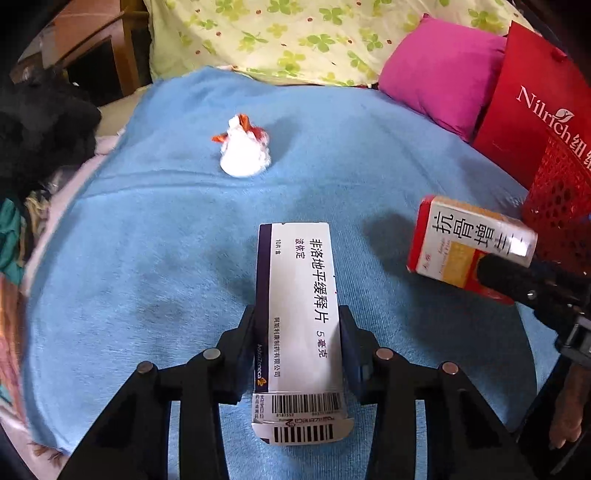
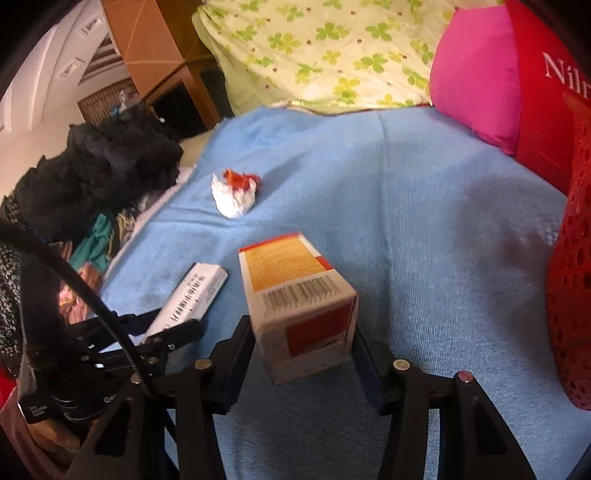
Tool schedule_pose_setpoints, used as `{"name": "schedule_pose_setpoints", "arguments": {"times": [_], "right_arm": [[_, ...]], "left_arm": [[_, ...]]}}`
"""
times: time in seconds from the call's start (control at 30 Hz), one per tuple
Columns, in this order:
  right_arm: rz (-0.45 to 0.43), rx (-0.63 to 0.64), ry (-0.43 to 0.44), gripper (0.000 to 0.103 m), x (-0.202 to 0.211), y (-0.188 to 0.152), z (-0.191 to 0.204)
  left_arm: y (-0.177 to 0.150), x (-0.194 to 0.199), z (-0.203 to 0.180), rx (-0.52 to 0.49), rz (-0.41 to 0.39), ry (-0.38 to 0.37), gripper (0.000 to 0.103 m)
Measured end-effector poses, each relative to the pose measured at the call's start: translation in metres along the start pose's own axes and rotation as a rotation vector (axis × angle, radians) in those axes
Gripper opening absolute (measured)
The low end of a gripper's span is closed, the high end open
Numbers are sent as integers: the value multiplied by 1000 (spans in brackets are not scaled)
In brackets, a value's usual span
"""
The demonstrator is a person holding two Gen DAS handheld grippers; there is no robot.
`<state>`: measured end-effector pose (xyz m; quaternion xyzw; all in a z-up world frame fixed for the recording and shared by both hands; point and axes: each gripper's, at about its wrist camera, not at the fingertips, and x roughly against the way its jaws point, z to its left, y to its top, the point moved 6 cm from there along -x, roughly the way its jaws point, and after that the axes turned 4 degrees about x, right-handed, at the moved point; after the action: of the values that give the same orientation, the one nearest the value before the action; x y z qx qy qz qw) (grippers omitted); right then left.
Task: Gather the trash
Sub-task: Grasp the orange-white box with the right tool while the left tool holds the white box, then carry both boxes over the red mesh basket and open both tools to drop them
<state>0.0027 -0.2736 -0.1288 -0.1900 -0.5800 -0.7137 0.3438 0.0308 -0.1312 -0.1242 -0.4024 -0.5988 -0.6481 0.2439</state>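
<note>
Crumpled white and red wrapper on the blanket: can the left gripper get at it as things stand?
Probably not yet. The way across the blue blanket to the wrapper is free, but the left gripper is shut on the white medicine box.

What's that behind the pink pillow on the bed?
Behind the pink pillow lies bedding printed with green clovers. A red paper bag stands beside the pillow and covers its right edge. Whatever is beneath the pillow is hidden.

We are in a home bedroom: a bed under a blue blanket [image 1: 155,229], a clover-print quilt [image 1: 288,37], a magenta pillow [image 1: 439,77], heaped clothes [image 2: 110,166] at its left edge.
</note>
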Motion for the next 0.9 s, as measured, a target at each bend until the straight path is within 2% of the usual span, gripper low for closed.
{"name": "schedule_pose_setpoints", "arguments": {"times": [0.2, 0.4, 0.63, 0.9], "right_arm": [[-127, -17, 12, 55, 37, 15, -1], [-315, -48, 4, 55, 97, 29, -11], [-492, -51, -55, 55, 156, 36, -25], [-580, -72, -105, 55, 194, 37, -43]], "left_arm": [[32, 48, -14, -28, -101, 81, 43], [57, 101, -32, -60, -237, 134, 43], [70, 145, -65, -118, -354, 141, 43], [79, 181, -99, -188, -439, 127, 44]]}}
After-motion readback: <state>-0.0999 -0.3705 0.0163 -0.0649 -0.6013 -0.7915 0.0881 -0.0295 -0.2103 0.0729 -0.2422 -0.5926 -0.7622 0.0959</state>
